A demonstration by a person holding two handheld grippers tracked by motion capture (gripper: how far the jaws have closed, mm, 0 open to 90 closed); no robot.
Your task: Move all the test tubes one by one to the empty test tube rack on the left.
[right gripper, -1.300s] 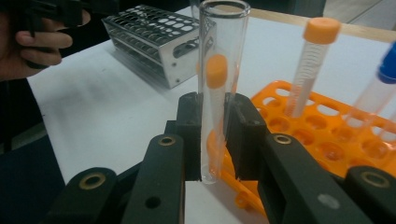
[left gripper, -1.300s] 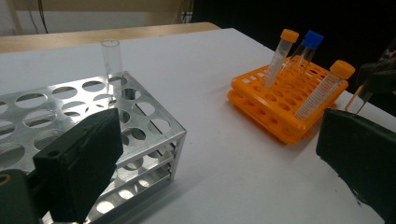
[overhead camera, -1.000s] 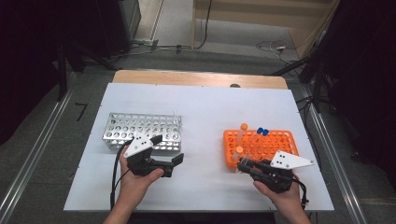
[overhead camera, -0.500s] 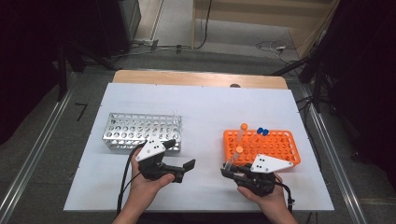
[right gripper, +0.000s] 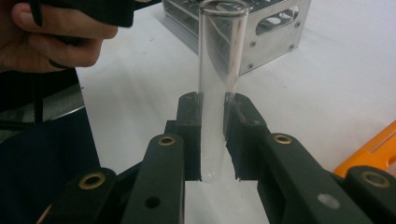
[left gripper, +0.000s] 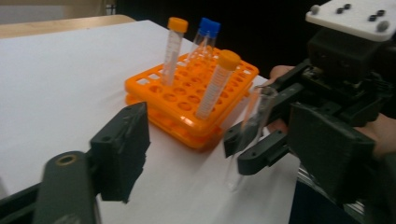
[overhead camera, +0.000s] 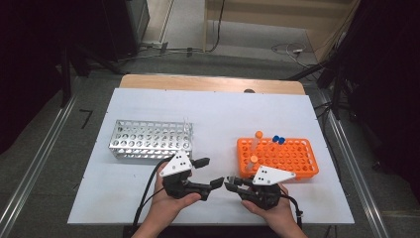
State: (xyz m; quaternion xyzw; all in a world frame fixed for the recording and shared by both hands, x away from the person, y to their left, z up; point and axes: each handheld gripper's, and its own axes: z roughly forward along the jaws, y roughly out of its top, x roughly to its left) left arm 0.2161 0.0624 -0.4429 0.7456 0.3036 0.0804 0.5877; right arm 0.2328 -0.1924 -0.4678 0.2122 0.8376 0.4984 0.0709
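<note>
My right gripper (right gripper: 213,100) is shut on a clear, uncapped glass test tube (right gripper: 217,60), gripped low down and held upright. It sits at the table's front (overhead camera: 230,182), pointing left. My left gripper (overhead camera: 208,172) faces it from the left, open. Its jaws have just been closing. Looking along them, the left gripper (left gripper: 224,154) has the test tube (left gripper: 254,119) in line with the gap, a little ahead, and neither pad touches it. An orange rack (overhead camera: 277,156) holds two orange-capped tubes (overhead camera: 258,139) and blue-capped tubes (overhead camera: 278,140).
A metal rack (overhead camera: 151,140) stands at the middle left with one clear tube (overhead camera: 186,124) at its far right corner. The metal rack (right gripper: 261,32) lies behind the held tube. The white table (overhead camera: 218,114) stretches out beyond both racks.
Both hands have moved toward each other along the table's front. The left gripper's jaws stand narrower than before. The right gripper has kept its hold on the tube.
</note>
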